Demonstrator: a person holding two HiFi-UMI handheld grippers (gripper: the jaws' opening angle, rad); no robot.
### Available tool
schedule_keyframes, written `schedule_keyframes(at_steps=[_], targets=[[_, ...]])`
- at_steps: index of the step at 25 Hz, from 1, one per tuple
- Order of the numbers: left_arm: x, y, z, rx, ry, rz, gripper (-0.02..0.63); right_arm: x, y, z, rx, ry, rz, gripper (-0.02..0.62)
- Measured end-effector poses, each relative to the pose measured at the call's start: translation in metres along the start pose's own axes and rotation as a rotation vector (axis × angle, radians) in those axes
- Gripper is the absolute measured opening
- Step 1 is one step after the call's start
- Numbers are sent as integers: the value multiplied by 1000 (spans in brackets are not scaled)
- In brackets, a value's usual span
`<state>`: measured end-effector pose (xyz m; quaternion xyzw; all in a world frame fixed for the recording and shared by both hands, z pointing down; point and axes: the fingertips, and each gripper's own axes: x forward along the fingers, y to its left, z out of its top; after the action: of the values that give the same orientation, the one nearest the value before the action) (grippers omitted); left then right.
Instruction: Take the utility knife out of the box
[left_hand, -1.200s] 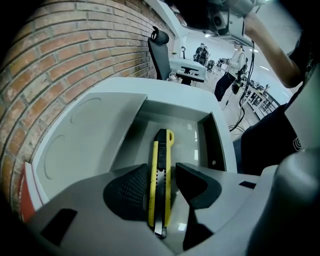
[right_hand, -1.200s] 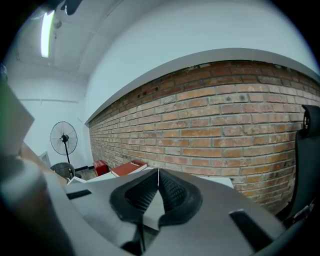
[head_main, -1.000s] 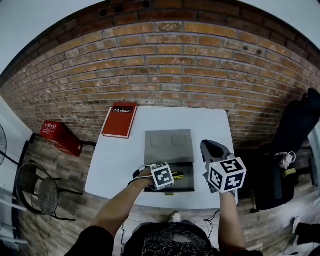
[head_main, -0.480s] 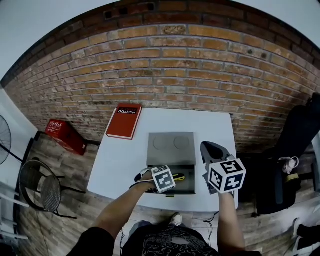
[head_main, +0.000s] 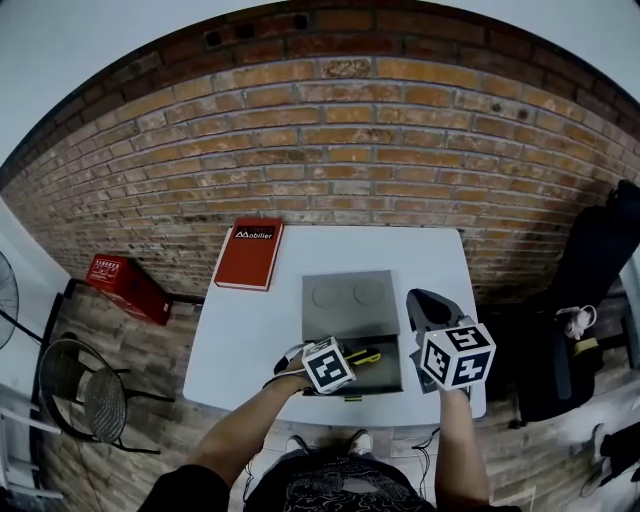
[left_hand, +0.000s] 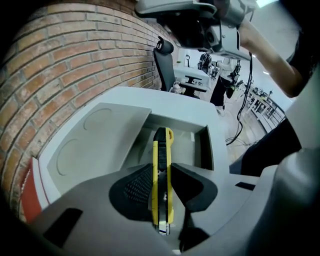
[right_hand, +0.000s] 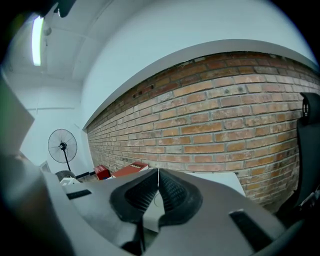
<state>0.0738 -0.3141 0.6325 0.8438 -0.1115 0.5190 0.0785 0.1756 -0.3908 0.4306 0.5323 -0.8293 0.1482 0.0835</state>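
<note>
Yellow utility knife (left_hand: 161, 150) is clamped in our left claw (left_hand: 161, 169) over the open box (left_hand: 209, 148), our right claw (right_hand: 158, 172) beside it closed empty.

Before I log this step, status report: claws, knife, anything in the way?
Left claw shut on utility knife, over the open box. Right claw shut, empty, beside the box. Nothing in the way.

1. Table (head_main: 240, 330), white, rectangular.
2. Red book (head_main: 248, 254), flat on table, 11 o'clock corner.
3. Red crate (head_main: 124, 288), on floor, 9 o'clock of table.
4. Black chair (head_main: 600, 260), 3 o'clock.
5. Brick wall (head_main: 330, 150), 12 o'clock.
</note>
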Motion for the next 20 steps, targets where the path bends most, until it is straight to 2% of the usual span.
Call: schedule_keyframes(at_steps=[7,10,17,20], targets=[[-30,8,14,-29,-119,-28,127,-2,13,6,-2,-13,-50,20],[-44,13,18,-68,-177,-39,127,-3,20,8,-3,-21,-66,20],[-94,51,22,-178,-326,36,127,-2,39,14,-24,-26,-78,20],[-119,70,23,-217,-391,99,127,-2,45,18,-35,-34,-78,20]])
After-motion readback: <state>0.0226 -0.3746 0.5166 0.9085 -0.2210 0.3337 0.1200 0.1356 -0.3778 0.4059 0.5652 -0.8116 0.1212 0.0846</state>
